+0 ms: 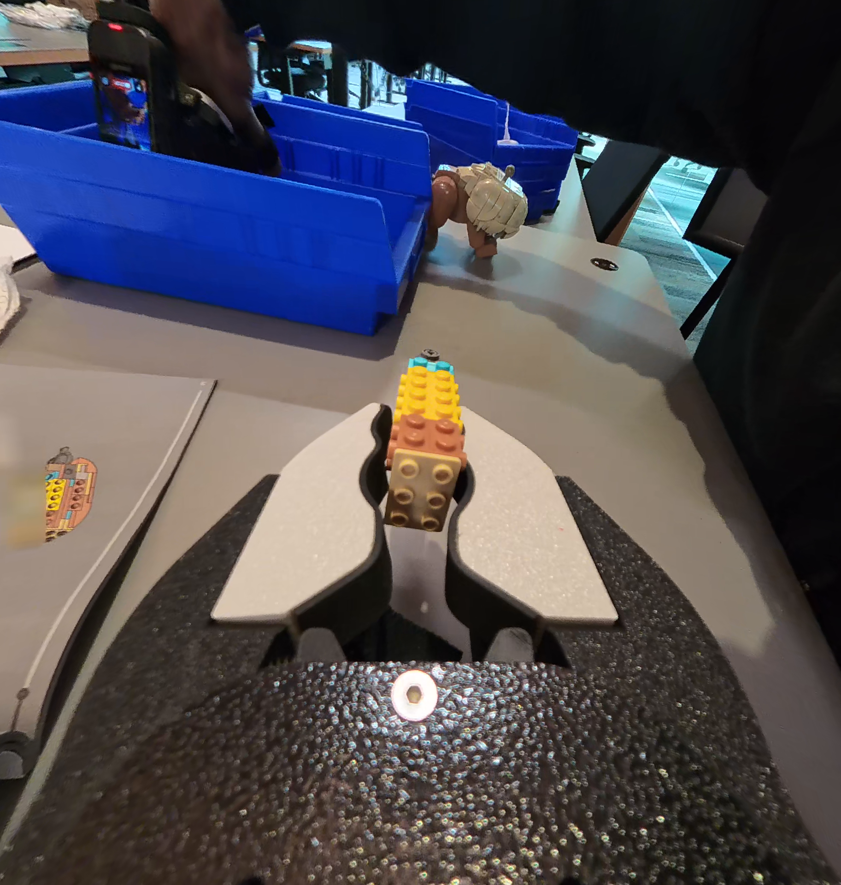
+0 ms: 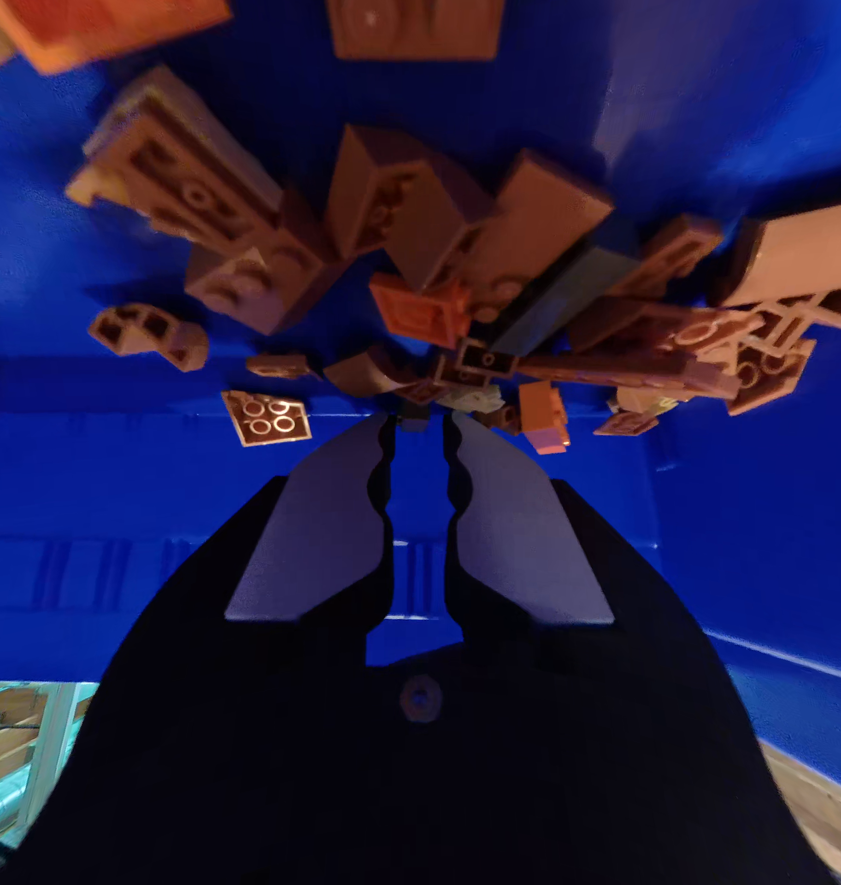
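A grey counter [image 1: 528, 335] fills the left wrist view. On it, upper left, stand blue bins [image 1: 207, 239]; just right of them a brown-and-tan brick animal [image 1: 485, 206]; at lower left lies an instruction booklet [image 1: 88, 503].

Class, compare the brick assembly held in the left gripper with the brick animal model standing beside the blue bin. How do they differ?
The brick assembly is a straight bar of tan, brown, yellow and turquoise bricks; the brick animal model is rounded, in tan and brown only. The assembly is clamped off the table between the left gripper fingers; the model stands free on it. Both show studs.
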`<state>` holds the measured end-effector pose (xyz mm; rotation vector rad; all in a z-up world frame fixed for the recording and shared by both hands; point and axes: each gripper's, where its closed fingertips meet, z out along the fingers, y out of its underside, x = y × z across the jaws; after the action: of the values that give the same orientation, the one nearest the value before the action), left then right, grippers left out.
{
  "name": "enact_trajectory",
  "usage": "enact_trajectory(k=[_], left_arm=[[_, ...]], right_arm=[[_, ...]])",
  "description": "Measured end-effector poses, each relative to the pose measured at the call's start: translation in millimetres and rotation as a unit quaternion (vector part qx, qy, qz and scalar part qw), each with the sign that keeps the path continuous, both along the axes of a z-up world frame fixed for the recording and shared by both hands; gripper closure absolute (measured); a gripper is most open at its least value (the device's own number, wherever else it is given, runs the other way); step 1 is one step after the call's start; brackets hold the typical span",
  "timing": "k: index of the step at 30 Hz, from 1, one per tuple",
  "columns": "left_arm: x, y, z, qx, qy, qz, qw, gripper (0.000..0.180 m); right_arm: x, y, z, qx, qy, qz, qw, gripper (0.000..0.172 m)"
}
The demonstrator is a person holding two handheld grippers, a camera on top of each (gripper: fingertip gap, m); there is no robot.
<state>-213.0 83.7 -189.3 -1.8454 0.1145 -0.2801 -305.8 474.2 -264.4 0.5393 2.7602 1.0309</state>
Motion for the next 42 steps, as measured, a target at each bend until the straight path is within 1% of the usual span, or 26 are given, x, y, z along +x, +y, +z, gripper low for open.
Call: enact_trajectory(k=[3,7,10,12,14,15,18,20,22,24,26,29,33,36,37,39,42], left_arm=[[1,0,0,-0.001,0.002,-0.001,1.000,0.159],[1,0,0,-0.001,0.002,-0.001,1.000,0.159],[1,0,-1,-0.002,0.003,-0.003,1.000,0.159],[3,0,-3,-0.009,0.006,-0.009,1.000,0.159],[8,-2,-10,-0.033,0.012,-0.025,0.999,0.159],[10,-4,-19,-0.061,0.017,-0.034,0.997,0.159],[7,-9,-48,-0.153,0.056,-0.027,0.986,0.159],[10,-13,-61,-0.190,0.074,-0.036,0.978,0.159],[13,-15,-64,-0.201,0.082,-0.042,0.975,0.159],[15,-18,-67,-0.220,0.070,-0.047,0.972,0.158],[15,-25,-74,-0.248,0.076,-0.053,0.964,0.158],[11,-29,-75,-0.257,0.108,-0.051,0.959,0.153],[12,-30,-65,-0.237,0.107,-0.058,0.964,0.145],[7,-28,-49,-0.199,0.140,-0.051,0.969,0.140],[7,-26,-41,-0.177,0.154,-0.053,0.971,0.139],[11,-21,-22,-0.110,0.190,-0.061,0.974,0.138],[24,-14,-1,-0.015,0.246,-0.073,0.966,0.139]], right_arm=[[2,0,0,-0.016,-0.012,-0.009,1.000,0.158],[7,-6,4,-0.039,0.008,-0.016,0.999,0.157],[12,-20,24,-0.074,0.065,-0.013,0.995,0.159],[19,-47,40,-0.147,0.120,-0.018,0.982,0.159],[33,-91,59,-0.254,0.167,-0.027,0.952,0.159],[42,-114,69,-0.302,0.190,-0.026,0.934,0.160],[79,-181,94,-0.413,0.237,-0.009,0.879,0.160],[107,-226,102,-0.474,0.251,0.006,0.844,0.160],[130,-267,102,-0.522,0.259,0.002,0.813,0.160],[144,-298,93,-0.555,0.259,-0.018,0.790,0.160],[152,-322,82,-0.585,0.255,-0.045,0.769,0.160],[156,-352,68,-0.624,0.240,-0.062,0.741,0.160],[146,-376,67,-0.672,0.230,-0.095,0.697,0.160],[136,-388,72,-0.711,0.216,-0.137,0.654,0.160],[134,-392,74,-0.725,0.208,-0.154,0.639,0.160],[131,-399,80,-0.753,0.189,-0.181,0.604,0.160],[133,-408,91,-0.793,0.150,-0.218,0.549,0.160]])
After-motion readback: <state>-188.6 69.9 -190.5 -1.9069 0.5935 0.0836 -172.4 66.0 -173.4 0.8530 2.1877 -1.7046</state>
